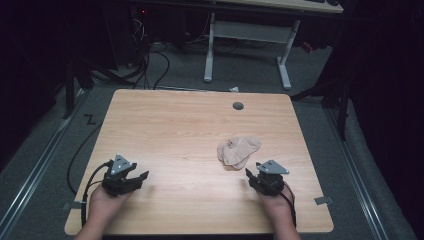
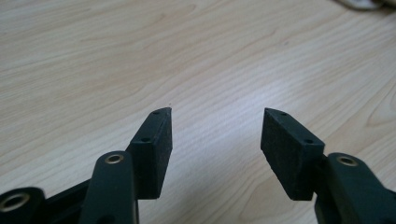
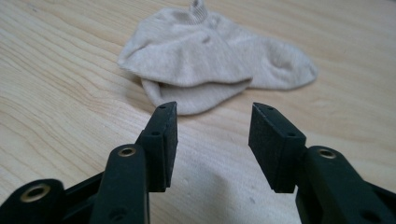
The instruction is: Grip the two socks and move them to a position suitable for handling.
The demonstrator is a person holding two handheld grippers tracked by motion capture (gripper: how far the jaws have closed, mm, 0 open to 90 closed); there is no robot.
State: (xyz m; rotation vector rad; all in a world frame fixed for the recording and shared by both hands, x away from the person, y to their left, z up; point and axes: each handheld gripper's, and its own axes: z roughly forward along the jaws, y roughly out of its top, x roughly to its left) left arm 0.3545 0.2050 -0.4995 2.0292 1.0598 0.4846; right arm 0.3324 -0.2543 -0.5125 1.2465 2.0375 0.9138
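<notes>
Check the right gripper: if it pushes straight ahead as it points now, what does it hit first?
Most likely the beige socks: the right gripper stands open, jaws apart, aimed at their near edge across bare table. Nothing else sits between, though depth is hard to judge.

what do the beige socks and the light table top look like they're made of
Beige socks: soft knitted fabric, likely cotton blend; matte, with fine knit texture and a ribbed cuff, lying limp and folded.
Light table top: wood-look board, possibly laminate; printed-looking grain lines, smooth with a faint sheen.
</notes>
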